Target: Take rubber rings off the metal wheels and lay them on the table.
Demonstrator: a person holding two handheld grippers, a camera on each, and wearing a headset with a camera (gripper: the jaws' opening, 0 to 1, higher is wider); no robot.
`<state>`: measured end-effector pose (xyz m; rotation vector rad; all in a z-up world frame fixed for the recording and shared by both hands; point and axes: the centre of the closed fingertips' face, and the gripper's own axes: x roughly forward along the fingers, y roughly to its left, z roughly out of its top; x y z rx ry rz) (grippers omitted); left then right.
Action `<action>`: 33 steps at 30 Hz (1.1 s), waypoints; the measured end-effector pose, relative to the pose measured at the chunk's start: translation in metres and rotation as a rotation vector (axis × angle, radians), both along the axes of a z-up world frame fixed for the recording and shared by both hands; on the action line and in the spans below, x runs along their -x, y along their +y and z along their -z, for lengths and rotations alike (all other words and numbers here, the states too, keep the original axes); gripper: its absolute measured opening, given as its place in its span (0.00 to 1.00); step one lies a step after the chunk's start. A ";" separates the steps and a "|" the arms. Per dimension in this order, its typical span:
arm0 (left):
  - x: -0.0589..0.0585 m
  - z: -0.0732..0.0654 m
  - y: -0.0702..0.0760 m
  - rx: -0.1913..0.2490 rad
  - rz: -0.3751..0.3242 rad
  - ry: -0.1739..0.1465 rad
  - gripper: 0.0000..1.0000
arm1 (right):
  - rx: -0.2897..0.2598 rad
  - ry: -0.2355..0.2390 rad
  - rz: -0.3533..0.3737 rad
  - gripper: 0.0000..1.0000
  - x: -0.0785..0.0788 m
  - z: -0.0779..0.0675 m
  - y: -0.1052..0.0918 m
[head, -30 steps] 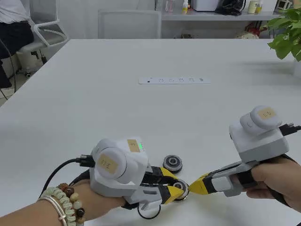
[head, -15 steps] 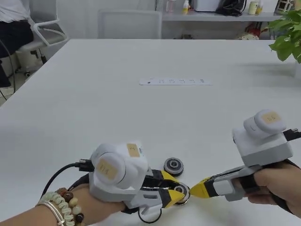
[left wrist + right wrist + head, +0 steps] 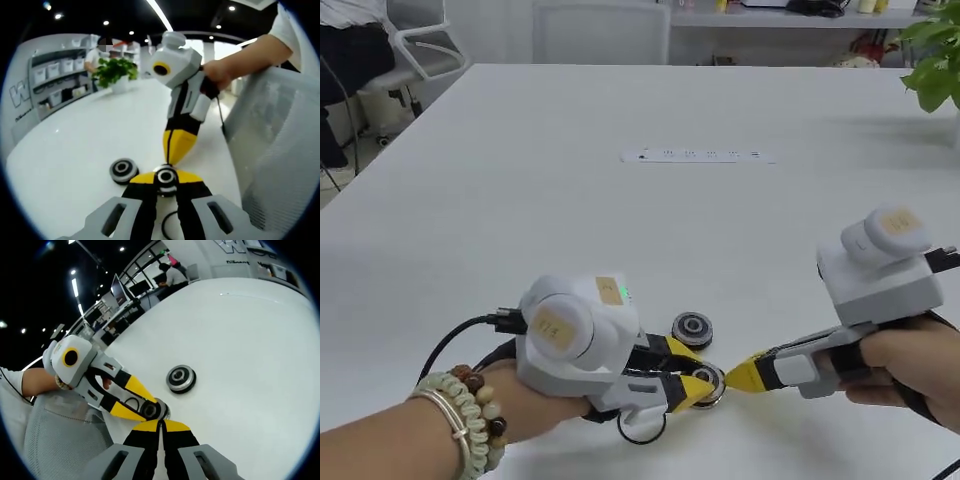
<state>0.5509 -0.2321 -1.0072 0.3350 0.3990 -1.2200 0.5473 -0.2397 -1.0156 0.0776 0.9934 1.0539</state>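
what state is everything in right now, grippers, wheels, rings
left gripper: shut on the held wheel
held wheel: clamped between the left jaws, just above the table
right gripper: jaws shut, tip at the held wheel's rim; a ring in the pinch cannot be told
second wheel: flat on the table, untouched, dark ring apparently on it
black loop: on the table under the left gripper, looks like a ring already off

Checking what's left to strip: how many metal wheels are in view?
2. One wheel is clamped in the left gripper, the right gripper's tips at it; the other wheel lies free on the table beyond.
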 end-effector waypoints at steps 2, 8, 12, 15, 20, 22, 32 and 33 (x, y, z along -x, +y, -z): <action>0.000 0.000 0.000 0.000 0.000 -0.001 0.14 | -0.001 0.003 0.004 0.00 0.001 0.000 0.000; 0.000 0.000 0.000 -0.009 0.001 -0.014 0.14 | -0.004 0.002 0.013 0.00 0.001 -0.001 0.001; 0.000 0.000 0.000 -0.012 -0.001 -0.016 0.14 | -0.006 -0.009 0.010 0.00 0.001 -0.003 0.002; 0.000 0.000 0.000 -0.014 -0.004 -0.016 0.14 | -0.005 -0.015 0.006 0.00 0.001 -0.003 0.002; 0.000 0.000 0.000 -0.016 -0.002 -0.022 0.14 | -0.013 -0.005 0.013 0.00 0.001 -0.004 0.002; 0.000 0.000 0.000 -0.015 -0.002 -0.023 0.14 | -0.015 -0.004 0.014 0.00 0.002 -0.005 0.003; 0.000 0.000 0.000 -0.010 -0.003 -0.021 0.14 | -0.021 -0.007 0.007 0.00 0.002 -0.007 0.005; 0.000 0.000 0.000 -0.009 -0.003 -0.020 0.14 | -0.022 -0.007 0.006 0.00 0.003 -0.007 0.005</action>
